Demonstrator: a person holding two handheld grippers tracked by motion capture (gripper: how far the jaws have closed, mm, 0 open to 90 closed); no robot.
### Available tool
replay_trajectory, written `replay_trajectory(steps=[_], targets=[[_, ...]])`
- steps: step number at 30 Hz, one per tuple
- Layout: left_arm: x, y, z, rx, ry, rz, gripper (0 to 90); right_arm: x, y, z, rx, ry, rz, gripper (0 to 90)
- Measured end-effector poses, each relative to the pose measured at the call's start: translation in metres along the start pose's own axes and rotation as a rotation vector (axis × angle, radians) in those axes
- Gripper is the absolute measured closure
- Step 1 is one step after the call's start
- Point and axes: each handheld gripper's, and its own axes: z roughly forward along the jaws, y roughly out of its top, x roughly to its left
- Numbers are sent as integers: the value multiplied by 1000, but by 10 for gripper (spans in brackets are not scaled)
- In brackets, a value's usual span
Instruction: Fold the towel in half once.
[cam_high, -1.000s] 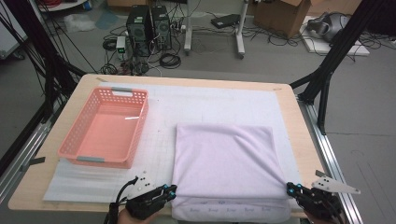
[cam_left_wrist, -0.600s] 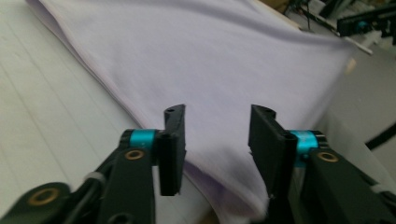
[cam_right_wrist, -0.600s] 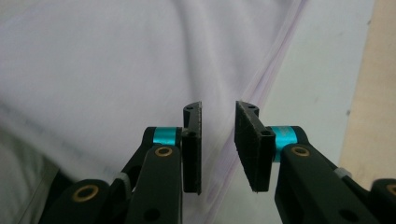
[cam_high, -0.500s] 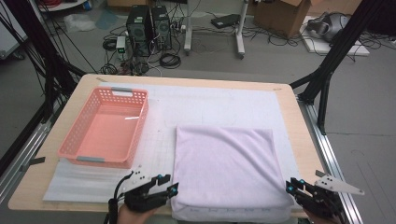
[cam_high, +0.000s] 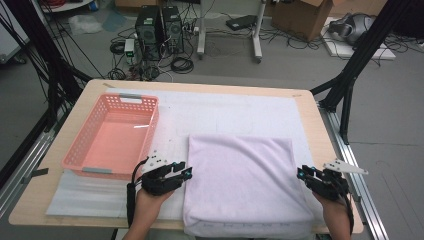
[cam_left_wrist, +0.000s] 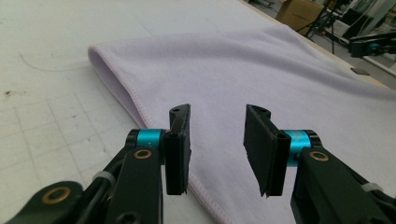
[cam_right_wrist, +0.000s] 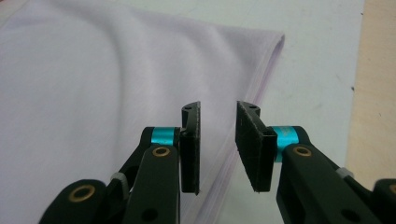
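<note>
Lying folded on the white mat (cam_high: 240, 112) near the table's front edge, the lilac towel (cam_high: 245, 180) is flanked by the left gripper (cam_high: 186, 171) and right gripper (cam_high: 300, 173), whose jaws have just been closing yet stand apart, empty. A single layer could be pinched, spoiling the fold. Free mat remains beyond; the pink basket (cam_high: 112, 137) crowds the left.

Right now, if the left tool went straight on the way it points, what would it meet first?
Probably the lilac towel. The left tool stands open over the towel's hemmed side edge, pointing across the cloth, though how high it hovers is unclear.
</note>
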Motion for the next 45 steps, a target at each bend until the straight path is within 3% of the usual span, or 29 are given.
replay_trajectory(steps=[4, 9, 11, 13, 15, 18, 21, 23, 26, 28, 30, 35, 37, 40, 43, 45], targets=[[9, 6, 13, 7, -21, 4, 590, -8, 15, 36, 28, 53, -34, 791], [16, 8, 24, 1, -15, 23, 582, -16, 36, 80, 98, -10, -93, 808], [21, 9, 28, 28, -2, 16, 561, -21, 44, 93, 124, -51, -103, 834], [23, 12, 31, 43, 2, 15, 542, -27, 48, 102, 118, -70, -86, 866], [25, 15, 33, 30, 4, 13, 528, -33, 49, 107, 109, -127, -94, 895], [28, 17, 38, 34, 13, 7, 506, -41, 50, 107, 98, -170, -59, 897], [32, 16, 45, 32, 41, -6, 470, -41, 51, 105, 106, -169, -46, 877], [37, 14, 50, 52, 72, -12, 456, -42, 52, 98, 90, -144, -19, 763], [43, 16, 54, 84, 105, -75, 438, -45, 52, 85, 66, -117, 14, 633], [43, 19, 57, 102, 141, -41, 424, -44, 52, 79, 66, -101, 19, 561], [44, 23, 60, 116, 141, -45, 412, -40, 49, 72, 81, -88, 9, 515], [47, 29, 73, 151, 196, -21, 372, -31, 39, 65, 125, -39, 2, 436], [47, 27, 79, 165, 203, -12, 366, -28, 36, 67, 148, -27, -5, 433], [43, 29, 84, 202, 217, 35, 372, -21, 31, 72, 190, -45, -48, 436], [37, 28, 86, 214, 255, 82, 425, -18, 29, 72, 178, -60, -27, 457], [37, 28, 86, 212, 256, 85, 488, -18, 28, 71, 175, -64, -4, 494]])
